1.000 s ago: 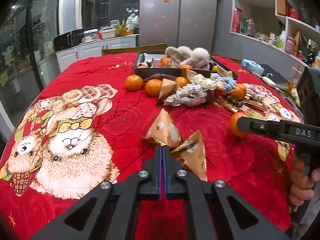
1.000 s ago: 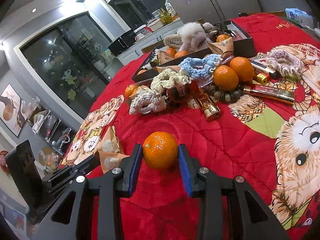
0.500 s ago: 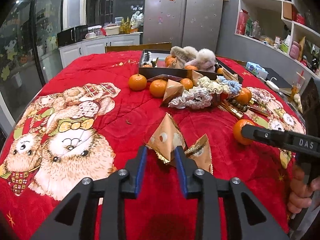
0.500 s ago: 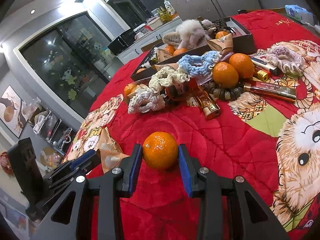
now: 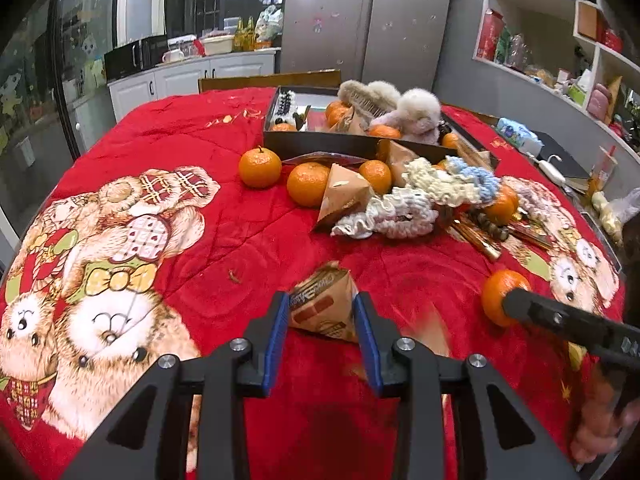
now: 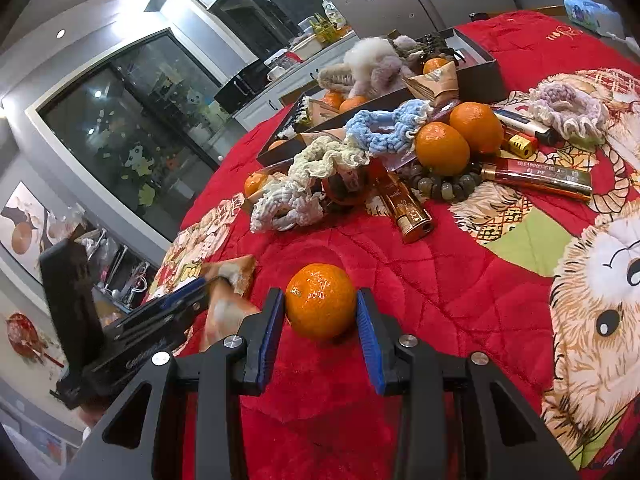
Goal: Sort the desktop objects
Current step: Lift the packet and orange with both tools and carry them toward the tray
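Blurred 2nd packet behind left fingers, opening round snack packet.

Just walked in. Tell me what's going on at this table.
A person is sorting clutter on a red blanket with a gripper in each hand. The right gripper is clamped on a mandarin resting on the blanket. The left gripper straddles a brown pyramid-shaped packet; its jaws are opening. Farther back, scrunchies, more mandarins and lighters are piled before a dark box that already holds some items.
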Demonstrator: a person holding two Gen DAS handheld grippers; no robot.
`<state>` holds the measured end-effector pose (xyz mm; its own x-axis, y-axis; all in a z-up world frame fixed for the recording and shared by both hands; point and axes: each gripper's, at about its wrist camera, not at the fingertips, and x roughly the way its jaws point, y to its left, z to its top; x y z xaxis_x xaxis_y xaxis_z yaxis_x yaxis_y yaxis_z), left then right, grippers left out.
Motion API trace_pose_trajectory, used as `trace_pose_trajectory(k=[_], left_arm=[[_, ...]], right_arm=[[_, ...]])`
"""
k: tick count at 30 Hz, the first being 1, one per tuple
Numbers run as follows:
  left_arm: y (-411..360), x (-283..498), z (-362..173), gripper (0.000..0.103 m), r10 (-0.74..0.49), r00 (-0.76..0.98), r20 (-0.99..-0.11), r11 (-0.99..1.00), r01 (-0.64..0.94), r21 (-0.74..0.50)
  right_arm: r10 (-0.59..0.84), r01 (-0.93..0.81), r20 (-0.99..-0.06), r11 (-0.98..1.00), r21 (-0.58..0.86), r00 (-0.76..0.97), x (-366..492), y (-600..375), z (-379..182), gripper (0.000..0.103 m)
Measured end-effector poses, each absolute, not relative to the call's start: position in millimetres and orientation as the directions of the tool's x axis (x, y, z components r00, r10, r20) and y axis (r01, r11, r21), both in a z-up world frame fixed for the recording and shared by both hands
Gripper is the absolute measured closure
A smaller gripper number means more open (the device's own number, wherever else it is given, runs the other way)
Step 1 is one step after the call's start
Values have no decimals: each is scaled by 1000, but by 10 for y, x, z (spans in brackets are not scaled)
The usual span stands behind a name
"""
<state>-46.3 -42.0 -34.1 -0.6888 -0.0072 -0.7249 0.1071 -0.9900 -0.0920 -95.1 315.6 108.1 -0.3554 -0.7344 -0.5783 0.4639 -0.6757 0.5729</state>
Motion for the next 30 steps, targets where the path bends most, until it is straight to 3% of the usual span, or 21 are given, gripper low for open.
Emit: trace_pose_trajectory(k=[7, 30], left_arm=[[-411, -642, -447, 58, -8, -658, -753, -990, 111, -87], [-473, -399, -196, 66, -10, -719, -695, -988, 115, -105]], right_arm=[[-739, 465, -578, -671, 578, -346, -981, 3138, 1066, 68], [-720, 496, -570, -690, 527, -396, -802, 3090, 1255, 68]])
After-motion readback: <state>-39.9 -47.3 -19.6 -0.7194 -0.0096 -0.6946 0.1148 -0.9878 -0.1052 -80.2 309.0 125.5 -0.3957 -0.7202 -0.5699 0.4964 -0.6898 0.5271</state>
